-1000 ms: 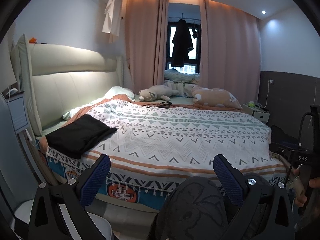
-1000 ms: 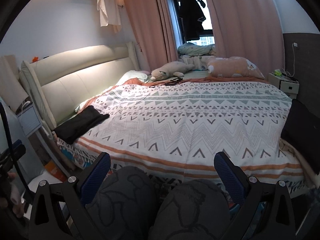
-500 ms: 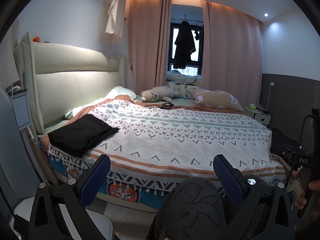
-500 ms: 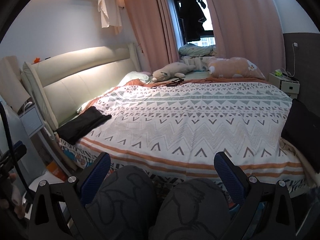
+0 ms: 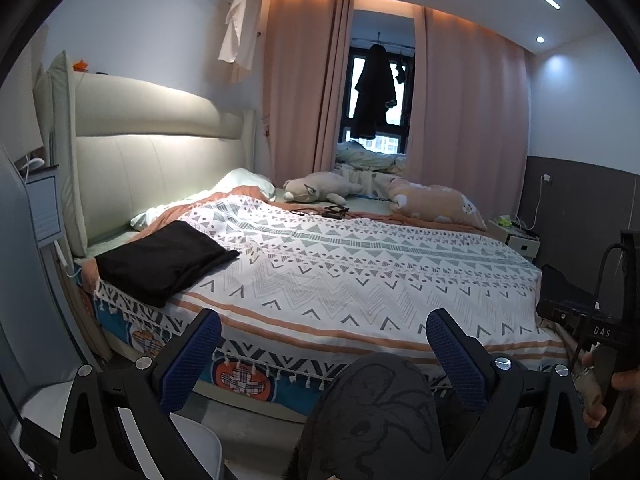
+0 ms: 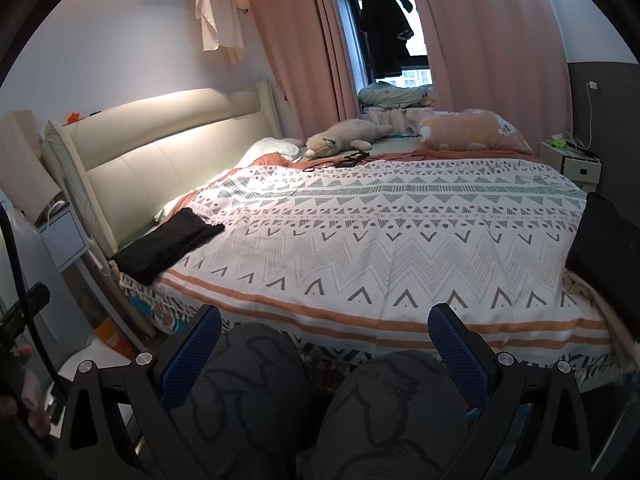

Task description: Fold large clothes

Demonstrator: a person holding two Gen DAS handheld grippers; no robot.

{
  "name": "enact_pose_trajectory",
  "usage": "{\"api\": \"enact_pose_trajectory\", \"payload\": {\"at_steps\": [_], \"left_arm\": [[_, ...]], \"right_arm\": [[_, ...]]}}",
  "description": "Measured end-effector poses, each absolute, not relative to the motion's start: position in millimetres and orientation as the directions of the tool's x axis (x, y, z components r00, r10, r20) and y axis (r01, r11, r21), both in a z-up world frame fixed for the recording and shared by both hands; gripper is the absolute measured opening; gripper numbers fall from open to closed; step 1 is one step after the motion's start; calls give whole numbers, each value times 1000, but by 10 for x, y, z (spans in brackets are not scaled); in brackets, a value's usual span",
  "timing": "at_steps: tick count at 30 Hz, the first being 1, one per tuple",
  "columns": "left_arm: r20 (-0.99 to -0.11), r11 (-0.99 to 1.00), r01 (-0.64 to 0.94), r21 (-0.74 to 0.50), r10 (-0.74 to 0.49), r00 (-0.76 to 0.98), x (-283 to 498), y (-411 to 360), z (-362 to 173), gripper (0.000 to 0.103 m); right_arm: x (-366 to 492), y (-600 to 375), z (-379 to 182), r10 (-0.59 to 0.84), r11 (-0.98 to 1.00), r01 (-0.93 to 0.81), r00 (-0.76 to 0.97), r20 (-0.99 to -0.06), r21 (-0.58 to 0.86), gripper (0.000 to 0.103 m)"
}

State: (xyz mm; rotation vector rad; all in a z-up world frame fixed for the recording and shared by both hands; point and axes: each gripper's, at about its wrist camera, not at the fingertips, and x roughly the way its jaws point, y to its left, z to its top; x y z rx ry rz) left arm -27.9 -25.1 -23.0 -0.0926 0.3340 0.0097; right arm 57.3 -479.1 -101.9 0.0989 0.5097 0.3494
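Sitting at the near edge of the bed, the person is holding both tools low over their knees, and neither is carrying anything. The left gripper [image 5: 323, 334] is showing its blue-padded fingers spread wide apart; the right gripper [image 6: 324, 334] is gaping just the same.

The black folded garment [image 5: 168, 254] is lying on the white, grey and orange zigzag-patterned bedspread [image 5: 360, 272], at the near left corner close to the cream padded headboard [image 5: 132, 160]. It is already resting as a flat, tidy rectangle, its long axis running from the near bed edge back toward the headboard, one narrow tip pointing in toward the middle of the cover. A second dark cloth bundle [image 6: 604, 248] is sitting at the right edge of the bed; how it is arranged is hard to make out.

So the scene is suiting either a pause after one piece is folded or a lull with the dark bundle waiting. Any coming reach is calling for both tools to travel well forward.
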Motion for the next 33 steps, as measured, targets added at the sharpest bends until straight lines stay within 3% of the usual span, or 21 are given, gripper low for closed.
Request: {"api": "enact_pose_trajectory", "payload": {"at_steps": [33], "left_arm": [[-327, 998, -15, -64, -7, 945, -319, -327, -179, 103]], "right_arm": [[589, -4778, -1065, 342, 940, -286, 808, -481, 187, 103]]}}
